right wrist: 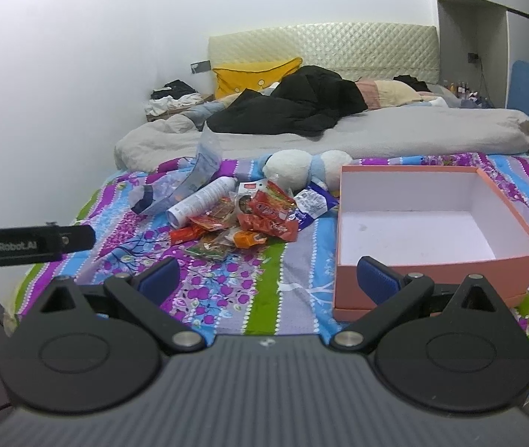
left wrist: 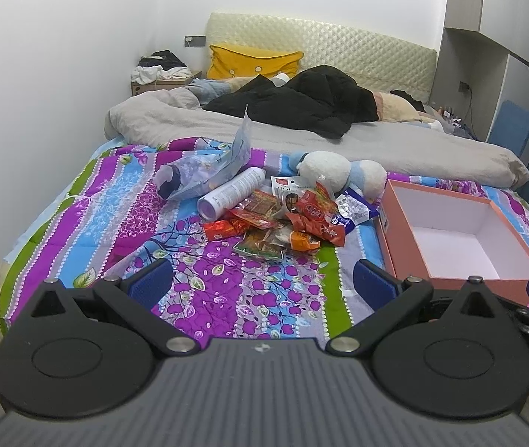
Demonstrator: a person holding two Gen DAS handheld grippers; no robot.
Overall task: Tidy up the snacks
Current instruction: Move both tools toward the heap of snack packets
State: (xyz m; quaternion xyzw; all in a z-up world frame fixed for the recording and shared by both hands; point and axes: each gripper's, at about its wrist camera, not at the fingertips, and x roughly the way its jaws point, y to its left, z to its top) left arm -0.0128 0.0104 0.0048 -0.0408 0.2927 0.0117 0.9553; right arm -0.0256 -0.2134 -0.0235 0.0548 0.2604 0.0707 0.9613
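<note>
Hovering wide open and empty over the bed's near edge, left gripper (left wrist: pixel 262 279) nearer the snack pile (left wrist: pixel 286 219), right gripper (right wrist: pixel 268 277) nearer the box (right wrist: pixel 525 257).

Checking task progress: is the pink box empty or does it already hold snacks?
Empty: the pink box shows only bare white floor; the snack pile lies beside it.

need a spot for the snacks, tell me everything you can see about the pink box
The pink box is a rectangular, lidless carton, apparently cardboard: salmon-pink outside, white inside, with a wider pink base lip. A small label shows on its left outer wall in the left wrist view. It sits upright on the patterned quilt, open and empty, to the right of the snack pile, not visibly touching it. A plush toy lies just behind its left corner.
</note>
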